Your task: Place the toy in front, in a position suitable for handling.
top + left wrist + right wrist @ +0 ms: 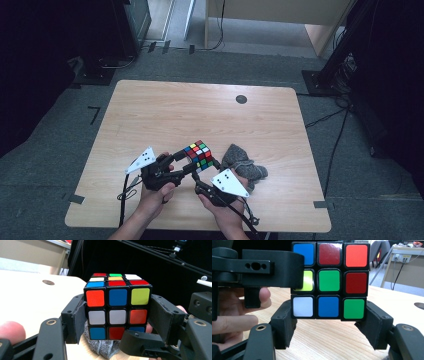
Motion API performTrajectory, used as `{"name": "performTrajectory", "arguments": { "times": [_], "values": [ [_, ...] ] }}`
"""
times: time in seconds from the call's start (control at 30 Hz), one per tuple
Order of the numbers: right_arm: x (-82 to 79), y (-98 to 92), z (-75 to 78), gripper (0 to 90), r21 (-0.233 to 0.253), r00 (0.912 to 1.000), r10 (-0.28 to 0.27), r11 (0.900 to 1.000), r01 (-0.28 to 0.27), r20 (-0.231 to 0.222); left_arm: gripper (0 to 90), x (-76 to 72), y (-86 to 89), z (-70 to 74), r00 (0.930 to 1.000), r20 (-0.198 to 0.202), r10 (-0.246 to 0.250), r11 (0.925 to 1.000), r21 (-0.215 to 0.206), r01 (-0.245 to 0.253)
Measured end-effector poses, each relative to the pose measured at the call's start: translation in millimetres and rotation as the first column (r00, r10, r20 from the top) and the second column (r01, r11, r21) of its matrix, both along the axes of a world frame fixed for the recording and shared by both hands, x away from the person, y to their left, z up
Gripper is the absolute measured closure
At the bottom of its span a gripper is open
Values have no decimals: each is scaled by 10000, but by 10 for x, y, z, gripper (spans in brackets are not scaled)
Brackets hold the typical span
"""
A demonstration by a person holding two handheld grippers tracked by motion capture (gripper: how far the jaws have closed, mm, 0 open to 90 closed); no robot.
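High view: a glossy puzzle cube (pixel 199 156) is held above a pale wooden table (pixel 165 115) between the left gripper (pixel 181 159) and right gripper (pixel 206 172), a nubby grey cloth (pixel 245 167) just beside it. Left gripper view: padded jaws clamp the cube's sides (cloth beneath, seemingly not touching). Right gripper view: jaws pinch the bottom layer.
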State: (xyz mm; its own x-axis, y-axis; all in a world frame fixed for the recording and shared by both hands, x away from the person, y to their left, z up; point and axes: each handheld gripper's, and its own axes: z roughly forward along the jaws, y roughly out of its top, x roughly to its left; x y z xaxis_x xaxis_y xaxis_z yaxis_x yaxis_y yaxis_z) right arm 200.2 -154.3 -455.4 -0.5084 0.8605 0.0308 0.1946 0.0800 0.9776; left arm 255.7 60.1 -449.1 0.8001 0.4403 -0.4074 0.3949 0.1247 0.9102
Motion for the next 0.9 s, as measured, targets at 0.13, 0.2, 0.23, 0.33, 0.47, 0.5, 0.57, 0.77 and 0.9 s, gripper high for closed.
{"name": "performTrajectory", "arguments": {
  "times": [0.13,0.2,0.23,0.33,0.47,0.5,0.57,0.77,0.9],
  "values": [
    [40,-88,-6,349,-102,9994,-252,9996,250,-235,308,19,85,46,9984,260,494,9985,-263,-487],
    [89,-179,-20,349,-156,9979,-388,9992,380,-509,276,45,159,66,9953,540,805,9966,-243,-793],
    [114,-235,-21,349,-201,9970,-419,9990,406,-653,270,53,195,66,9905,867,1065,9943,-105,-1059],
    [176,-447,4,349,-119,9940,-231,9997,219,-1065,294,45,217,0,9521,2532,1712,9578,1838,-2211],
    [233,-616,42,348,271,9845,129,9996,-83,-1749,306,141,179,-156,9699,2277,863,9360,3148,-1572],
    [239,-632,49,348,313,9824,267,9993,-212,-1848,308,147,142,-185,9692,2358,706,9263,3451,-1514],
    [232,-631,70,348,246,9800,389,9991,-348,-1952,308,128,65,-219,9622,2678,501,9028,3999,-1583],
    [189,-555,119,348,436,9713,833,9962,-755,-2228,329,7,-122,-296,9236,3802,-481,8700,4703,-1483],
    [169,-486,131,348,718,9594,1126,9927,-972,-2587,273,-38,-163,-297,9218,3781,-859,8566,5004,-1254]
  ]
}}
